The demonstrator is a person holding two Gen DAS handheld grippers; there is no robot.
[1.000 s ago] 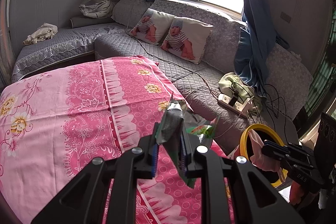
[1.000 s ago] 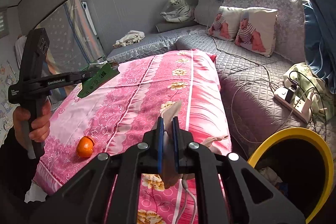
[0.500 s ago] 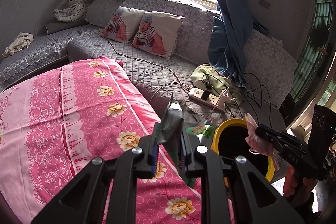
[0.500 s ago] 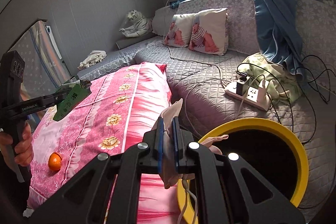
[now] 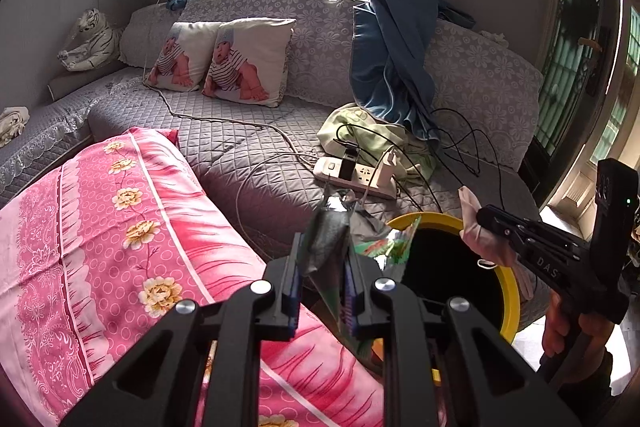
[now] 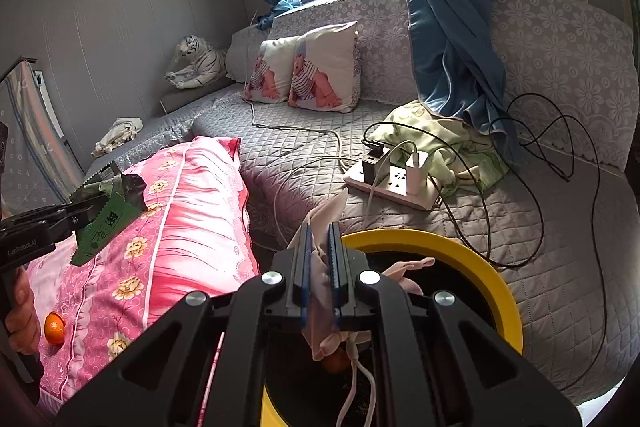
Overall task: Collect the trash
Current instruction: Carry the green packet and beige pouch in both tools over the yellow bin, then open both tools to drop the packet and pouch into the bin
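Note:
My left gripper [image 5: 322, 261] is shut on a crumpled green and silver snack wrapper [image 5: 326, 235], held above the edge of the pink cloth, just left of the yellow-rimmed bin [image 5: 509, 291]. My right gripper [image 6: 319, 241] is shut on a pink face mask [image 6: 329, 209] with white ear loops, which hangs over the near left rim of the bin [image 6: 484, 261]. Each view shows the other gripper: the right gripper [image 5: 486, 221] with the mask [image 5: 482, 243], the left gripper [image 6: 82, 211] with the wrapper [image 6: 106, 223]. Something orange lies in the bin, under the mask.
A pink flowered cloth [image 5: 100, 247] covers the surface on the left, with a small orange fruit [image 6: 54, 323] on it. Behind the bin runs a grey quilted sofa [image 5: 248, 147] with a power strip [image 5: 352, 175], trailing cables, a green cloth [image 6: 448, 139], a blue curtain and pillows.
Both grippers have swung right, away from the pink cloth and toward the yellow bin. The mask now hangs over the bin's rim. Both grips are unchanged.

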